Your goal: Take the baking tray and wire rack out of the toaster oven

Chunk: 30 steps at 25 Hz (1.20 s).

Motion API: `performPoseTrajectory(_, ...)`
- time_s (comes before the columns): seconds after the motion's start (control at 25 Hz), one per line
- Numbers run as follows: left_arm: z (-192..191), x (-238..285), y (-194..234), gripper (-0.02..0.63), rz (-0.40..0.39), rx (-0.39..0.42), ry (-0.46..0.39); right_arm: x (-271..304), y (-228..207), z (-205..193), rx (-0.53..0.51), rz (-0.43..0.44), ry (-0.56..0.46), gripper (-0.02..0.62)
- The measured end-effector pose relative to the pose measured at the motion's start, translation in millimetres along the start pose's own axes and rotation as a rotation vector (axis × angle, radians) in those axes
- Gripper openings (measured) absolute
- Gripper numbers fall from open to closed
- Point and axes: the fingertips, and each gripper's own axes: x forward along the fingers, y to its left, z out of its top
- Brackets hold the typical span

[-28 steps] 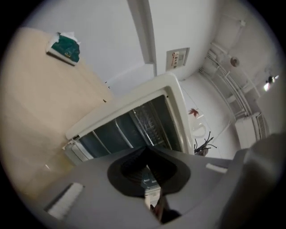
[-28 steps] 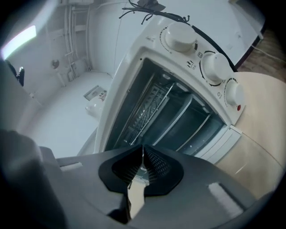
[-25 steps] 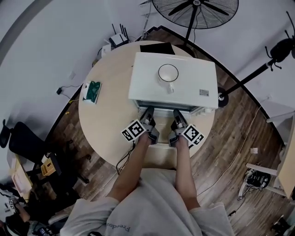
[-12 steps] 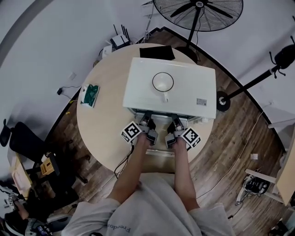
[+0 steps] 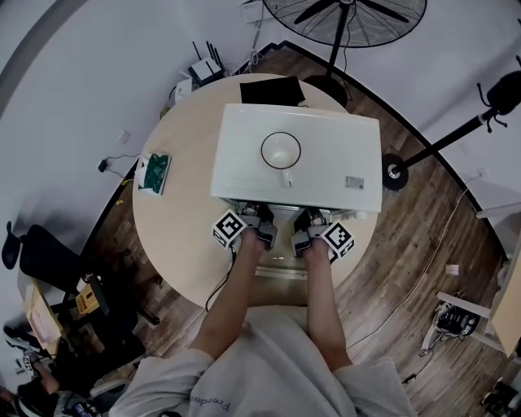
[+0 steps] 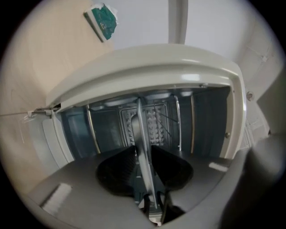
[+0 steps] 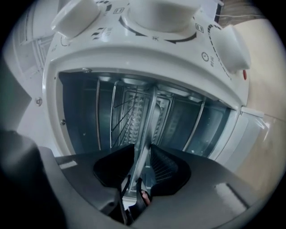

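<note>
Head view shows the left gripper (image 5: 256,217) and right gripper (image 5: 312,217) at the toaster oven's (image 5: 297,155) 6 o'clock side, jaws just opened, the baking tray (image 6: 141,118) edge loose between each; squeeze both together, then pull flat.

Round beige table (image 5: 171,236), wood floor (image 5: 407,269), white wall (image 5: 81,81), standing fan (image 5: 358,24).

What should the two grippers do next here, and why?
Probably close both grippers on the tray edge. The jaws of the left gripper and right gripper have just been opening; the edge stands between each pair, ungripped, with the tray inside the oven.
</note>
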Motion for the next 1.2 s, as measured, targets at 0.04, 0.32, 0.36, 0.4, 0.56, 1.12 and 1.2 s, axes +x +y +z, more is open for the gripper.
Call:
performPoseTrajectory(0.04,0.7,0.7,1.2,0.124,0.006,-0.005,-0.001,0.2,-0.4,-0.2,-0.002,-0.006,0.0,0.113)
performPoseTrajectory(0.32,-3.8,-3.0,6.7,0.124,0.036,-0.028,0.018,-7.8,-4.9,-1.1,-0.005,-0.056,-0.012,0.084)
performPoseTrajectory(0.36,-4.9,-5.0,6.6,0.124,0.04,-0.029,0.023,-9.4,-4.2,-1.9,-0.004,-0.052,-0.015,0.084)
performPoseTrajectory(0.4,-6.0,-7.3,6.5,0.124,0.043,-0.03,0.029,-11.6,-3.6,-2.8,-0.003,-0.052,-0.016,0.083)
performPoseTrajectory(0.56,-10.8,-18.8,8.8,0.124,0.058,-0.048,0.045,-23.0,-3.9,-8.7,-0.005,-0.057,-0.023,0.083)
performPoseTrajectory(1.12,-26.0,-67.5,7.8,0.127,0.076,-0.071,0.076,-69.4,0.5,-34.5,0.02,-0.066,-0.034,0.077)
performPoseTrajectory(1.2,-30.0,-76.8,8.3,0.13,0.076,-0.075,0.081,-78.7,-0.5,-39.0,0.019,-0.067,-0.037,0.077)
